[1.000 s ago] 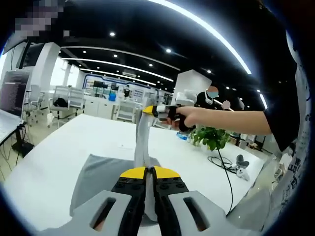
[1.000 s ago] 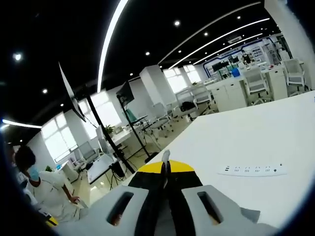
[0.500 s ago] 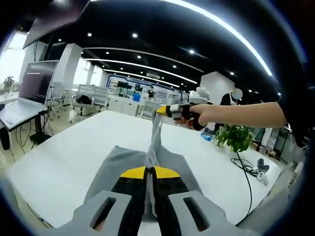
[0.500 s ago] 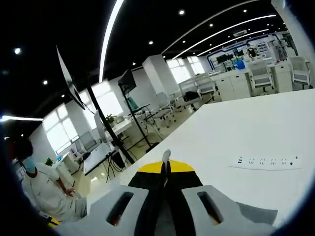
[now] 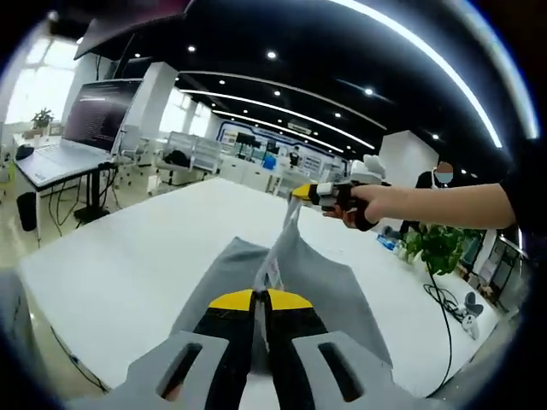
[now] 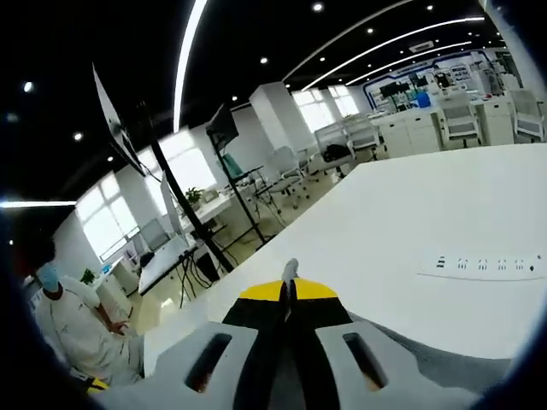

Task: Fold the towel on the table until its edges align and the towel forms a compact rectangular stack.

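Fold in progress. Left tongs [image 5: 260,297] and right tongs [image 6: 290,287] each clench a corner of the grey towel [image 5: 320,273], its held edge lifted taut while the rest lies on the white counter [image 5: 128,256]. Long axis runs away from the left tongs. Next: carry held edge across to the far edge, lower evenly.

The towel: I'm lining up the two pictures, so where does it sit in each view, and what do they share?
Left gripper view: the grey towel lies mid-frame on the white table, one edge stretched from the left tool up to the right tool.
Right gripper view: grey cloth lower right; a tip pokes from the shut tool.
Shared landmark: the white table.
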Motion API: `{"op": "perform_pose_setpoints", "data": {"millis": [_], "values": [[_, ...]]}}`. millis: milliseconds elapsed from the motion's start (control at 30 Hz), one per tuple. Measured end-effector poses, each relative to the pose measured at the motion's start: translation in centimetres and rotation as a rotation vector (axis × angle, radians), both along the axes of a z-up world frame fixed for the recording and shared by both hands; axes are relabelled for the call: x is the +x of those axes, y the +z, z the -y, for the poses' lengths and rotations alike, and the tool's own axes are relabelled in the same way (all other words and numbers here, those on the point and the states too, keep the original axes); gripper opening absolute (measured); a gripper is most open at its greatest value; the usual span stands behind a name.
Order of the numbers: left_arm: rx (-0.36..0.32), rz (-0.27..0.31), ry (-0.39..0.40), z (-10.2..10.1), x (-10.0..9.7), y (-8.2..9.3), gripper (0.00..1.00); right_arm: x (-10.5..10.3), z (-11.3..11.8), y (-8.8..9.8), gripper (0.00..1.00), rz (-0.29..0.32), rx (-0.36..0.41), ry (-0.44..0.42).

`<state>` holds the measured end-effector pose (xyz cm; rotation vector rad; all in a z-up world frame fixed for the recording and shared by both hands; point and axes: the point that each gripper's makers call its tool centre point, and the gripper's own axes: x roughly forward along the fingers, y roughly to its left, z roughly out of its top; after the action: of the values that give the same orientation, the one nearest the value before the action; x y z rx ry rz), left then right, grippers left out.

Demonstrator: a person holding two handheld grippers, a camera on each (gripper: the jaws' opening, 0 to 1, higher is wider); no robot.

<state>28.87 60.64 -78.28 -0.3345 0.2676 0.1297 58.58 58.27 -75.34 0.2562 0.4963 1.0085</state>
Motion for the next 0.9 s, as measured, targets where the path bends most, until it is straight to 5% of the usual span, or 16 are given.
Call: {"op": "perform_pose_setpoints", "data": {"millis": [567, 900], "values": [[-0.107, -0.101, 0.167, -4.6, 0.3, -7.2, 0.04, 0.3, -5.5, -7.1, 0.00, -0.051, -0.078, 0.031], [-0.146, -0.160, 0.218, -5.8, 0.4, -10.5, 0.04, 0.6, -7.5, -10.7, 0.00, -0.011, -0.178, 0.088]]}}
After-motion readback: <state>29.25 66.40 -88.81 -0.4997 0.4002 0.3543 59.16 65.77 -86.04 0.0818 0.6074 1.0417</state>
